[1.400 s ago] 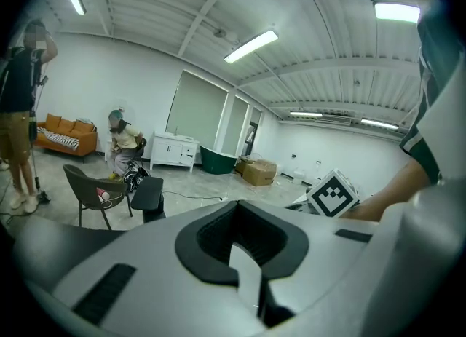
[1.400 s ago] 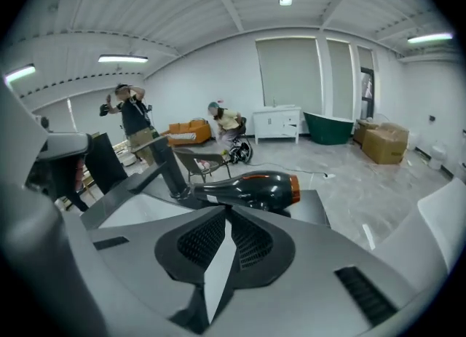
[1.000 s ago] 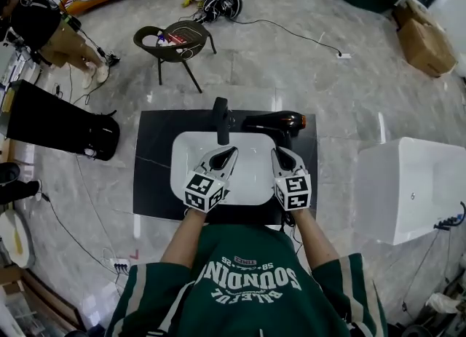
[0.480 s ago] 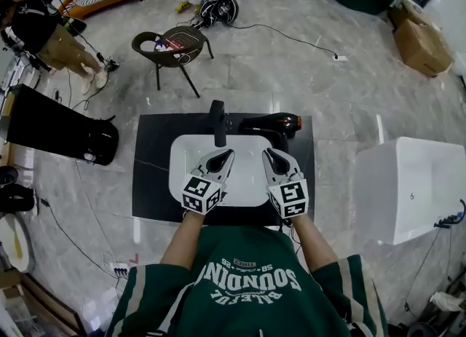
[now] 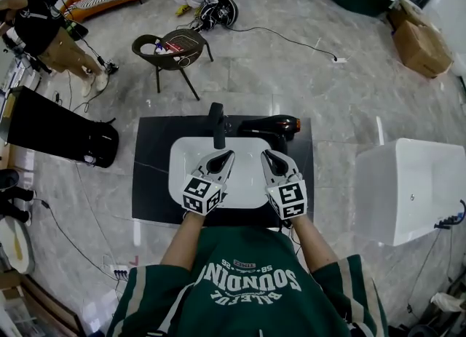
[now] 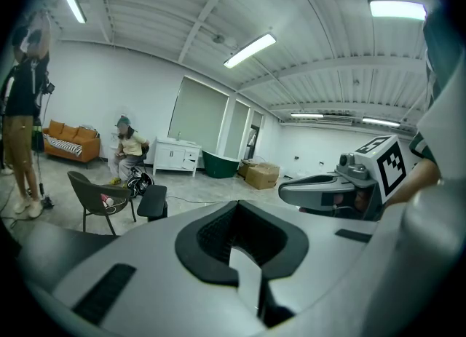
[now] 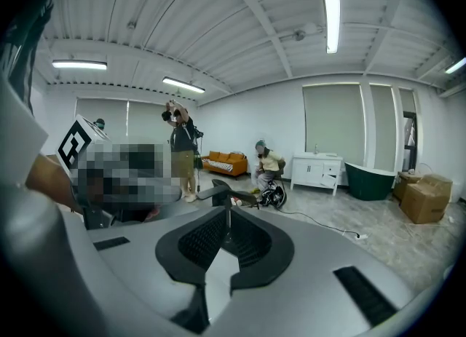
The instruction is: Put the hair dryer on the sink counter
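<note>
The black hair dryer (image 5: 271, 124) with an orange tip lies on the black sink counter (image 5: 149, 175), at its back right beside the tap (image 5: 217, 121). Both grippers hover over the white basin (image 5: 247, 186), side by side and apart from the dryer. My left gripper (image 5: 227, 155) (image 6: 237, 208) is shut and holds nothing. The right gripper (image 5: 266, 155) (image 7: 229, 212) points toward the dryer from a short way in front of it; its jaws have just closed the last bit and hold nothing.
A dark chair (image 5: 173, 44) stands beyond the counter, with a cable across the floor behind it. A black case (image 5: 58, 121) lies to the left and a white tub (image 5: 411, 186) to the right. People stand and sit at the far left and back.
The right gripper has risen and shifted left, away from the hair dryer's handle and over the basin. The left gripper and the dryer have stayed where they were.
</note>
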`<action>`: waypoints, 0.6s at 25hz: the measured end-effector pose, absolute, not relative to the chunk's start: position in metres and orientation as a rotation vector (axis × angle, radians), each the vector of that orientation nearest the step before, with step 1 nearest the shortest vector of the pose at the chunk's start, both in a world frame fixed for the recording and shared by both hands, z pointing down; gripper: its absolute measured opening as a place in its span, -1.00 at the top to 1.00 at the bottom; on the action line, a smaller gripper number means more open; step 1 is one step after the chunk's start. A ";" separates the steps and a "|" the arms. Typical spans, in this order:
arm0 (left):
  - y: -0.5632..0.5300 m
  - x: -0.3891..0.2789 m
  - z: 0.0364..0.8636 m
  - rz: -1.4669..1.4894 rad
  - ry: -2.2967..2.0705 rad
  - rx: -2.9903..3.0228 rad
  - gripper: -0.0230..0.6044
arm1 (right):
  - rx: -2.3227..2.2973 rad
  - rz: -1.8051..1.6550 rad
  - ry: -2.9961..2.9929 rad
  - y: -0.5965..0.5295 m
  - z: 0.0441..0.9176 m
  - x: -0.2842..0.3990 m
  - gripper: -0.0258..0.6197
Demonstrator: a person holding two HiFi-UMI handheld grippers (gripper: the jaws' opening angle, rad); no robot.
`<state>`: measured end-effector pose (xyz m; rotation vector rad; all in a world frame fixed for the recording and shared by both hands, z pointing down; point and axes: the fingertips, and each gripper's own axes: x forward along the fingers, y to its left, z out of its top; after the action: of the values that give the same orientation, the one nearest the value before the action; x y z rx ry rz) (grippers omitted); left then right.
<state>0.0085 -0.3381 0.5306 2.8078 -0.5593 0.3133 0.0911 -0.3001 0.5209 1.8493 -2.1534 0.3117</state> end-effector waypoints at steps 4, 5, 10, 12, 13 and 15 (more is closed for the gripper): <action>-0.339 0.008 0.530 0.307 -0.564 2.805 0.89 | 1.839 0.315 -2.152 -0.299 0.521 0.092 0.76; -0.339 0.008 0.529 0.305 -0.565 2.804 0.89 | 1.835 0.316 -2.150 -0.299 0.521 0.091 0.76; -0.337 0.008 0.530 0.309 -0.562 2.801 0.89 | 1.822 0.325 -2.146 -0.298 0.525 0.090 0.76; -0.338 0.007 0.531 0.309 -0.560 2.802 0.89 | 1.819 0.327 -2.147 -0.299 0.527 0.090 0.76; -0.338 0.007 0.531 0.311 -0.559 2.802 0.89 | 1.816 0.329 -2.146 -0.299 0.527 0.090 0.76; -0.338 0.006 0.532 0.317 -0.559 2.800 0.89 | 1.811 0.332 -2.147 -0.299 0.529 0.089 0.77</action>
<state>0.0062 -0.3378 0.5324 2.7998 -0.5591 0.3169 0.0885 -0.2995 0.5285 1.8105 -2.1471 0.3316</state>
